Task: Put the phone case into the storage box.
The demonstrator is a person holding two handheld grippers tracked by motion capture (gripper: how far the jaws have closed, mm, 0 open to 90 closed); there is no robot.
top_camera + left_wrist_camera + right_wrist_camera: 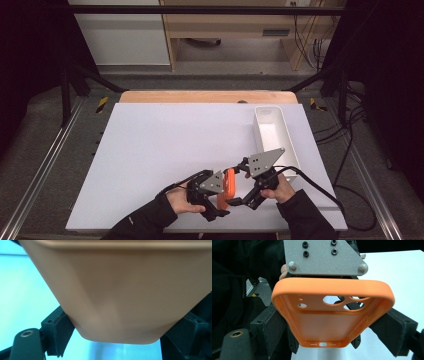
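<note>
While the high view is looking down on the white table [150,150], the orange phone case [229,186] is standing on edge near the front edge, between the left gripper [216,206] and the right gripper [239,201], with a hand behind each tool and a white bin [286,137] lying well apart at the right. In the left gripper view, the case [120,292] is showing its smooth back close up, and its narrow end is sitting between the two black jaws, whose pads [63,330] are pressing against its sides. In the right gripper view, the case [329,322] is showing its hollow inside with the camera cutouts, the black pads [273,327] are clamping its two long edges, and the grey plate [324,260] of the left gripper is standing just behind its far rim.
</note>
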